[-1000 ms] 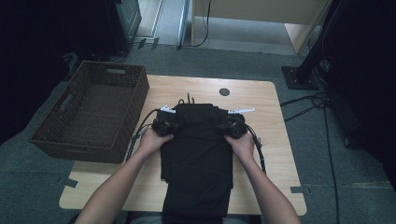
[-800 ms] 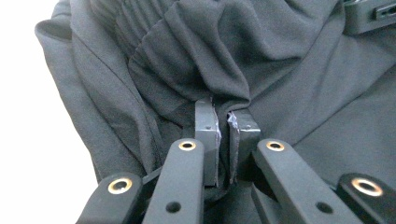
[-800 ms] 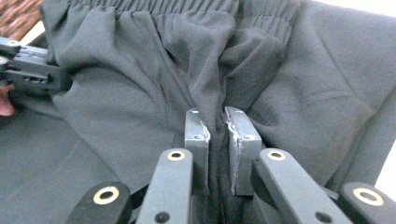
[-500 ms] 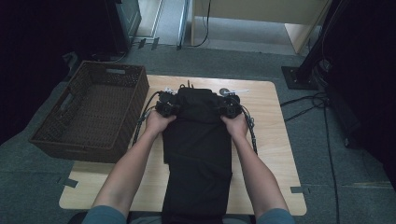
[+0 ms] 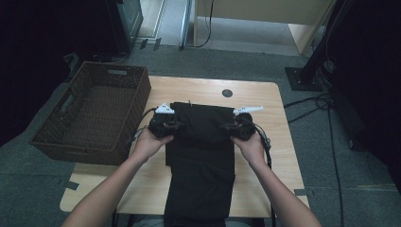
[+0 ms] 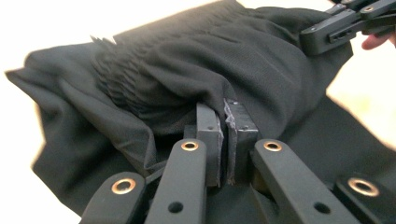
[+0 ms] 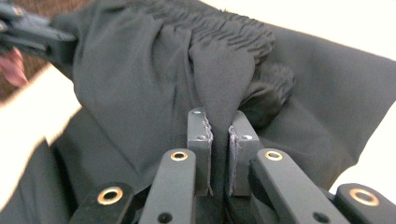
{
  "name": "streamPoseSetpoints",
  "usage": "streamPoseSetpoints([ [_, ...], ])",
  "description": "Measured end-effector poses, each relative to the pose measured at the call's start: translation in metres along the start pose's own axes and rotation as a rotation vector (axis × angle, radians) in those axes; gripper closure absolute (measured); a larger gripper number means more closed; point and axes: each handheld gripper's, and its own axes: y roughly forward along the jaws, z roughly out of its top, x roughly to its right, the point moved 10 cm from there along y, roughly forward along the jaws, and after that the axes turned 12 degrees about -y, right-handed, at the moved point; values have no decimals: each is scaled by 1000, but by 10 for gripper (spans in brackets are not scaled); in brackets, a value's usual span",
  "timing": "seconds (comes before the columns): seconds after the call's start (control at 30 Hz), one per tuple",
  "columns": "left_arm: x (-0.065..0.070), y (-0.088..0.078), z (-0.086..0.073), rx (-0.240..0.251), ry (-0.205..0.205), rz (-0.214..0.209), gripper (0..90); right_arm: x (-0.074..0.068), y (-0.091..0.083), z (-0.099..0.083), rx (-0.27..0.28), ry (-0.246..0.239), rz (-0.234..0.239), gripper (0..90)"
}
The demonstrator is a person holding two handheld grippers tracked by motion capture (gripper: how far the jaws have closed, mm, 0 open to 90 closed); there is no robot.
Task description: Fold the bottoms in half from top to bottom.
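**Black trousers pinched at both waist corners, mid-fold**

Black trousers (image 5: 201, 156) lie lengthwise down the centre of the frame in the high view, on the wooden bench (image 5: 279, 156), with the legs running off the bottom edge toward me. The gathered waistband end sits in the upper middle of the cloth, raised a little off the wood, and I judge that lift is there so the top part can be carried over the rest for a fold.

My left gripper (image 5: 163, 126) has its jaws closed almost fully on a pinch of fabric at the left side of the waist; in the left gripper view the cloth (image 6: 187, 79) is squeezed between the two pads and drapes away to the upper left. My right gripper (image 5: 240, 128) does the same at the right side, jaws near shut with a tongue of dark cloth (image 7: 219, 79) clamped between them. Taking both corners at once keeps the waistband stretched flat, so it should come down without bunching.

Both hands sit level with each other at the middle of the high view, forearms rising from the bottom corners and angling inward, knuckles outward, grippers pointing toward each other across the garment.

A brown wicker basket (image 5: 56, 137) stands at the left of the frame, touching the bench edge, probably where the folded piece ends up.
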Motion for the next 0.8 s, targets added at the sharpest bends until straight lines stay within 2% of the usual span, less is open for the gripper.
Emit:
streamPoseSetpoints([
  [0.07, -1, 10, -18, -45, 43, 35, 861, -6, 4, -16, -25, -4, 4, 821],
  [0.13, -1, 18, -29, -79, 47, 44, 860, -9, 9, -31, -44, -14, 3, 819],
  [0.2, -2, 24, -34, -86, 51, 52, 861, -9, 13, -41, -46, 0, 11, 817],
  [0.3, -7, 34, -35, -97, 41, 55, 861, -6, 18, -44, -53, -9, 8, 814],
  [0.37, -12, 40, -33, -90, 44, 71, 860, -2, 24, -40, -39, -28, -18, 813],
  [0.43, -17, 45, -25, -78, 48, 85, 860, 2, 27, -36, -47, -51, -46, 808],
  [0.47, -20, 48, -22, -71, 42, 93, 860, 6, 29, -33, -44, -48, -55, 807],
  [0.6, -31, 57, -7, -63, 19, 112, 861, 21, 37, -24, -14, 1, -56, 809],
  [0.7, -40, 66, 7, -60, 12, 143, 858, 35, 44, -16, 0, 50, -57, 810],
  [0.8, -50, 73, 20, -66, -1, 164, 855, 49, 51, -6, 7, 72, -88, 810],
])
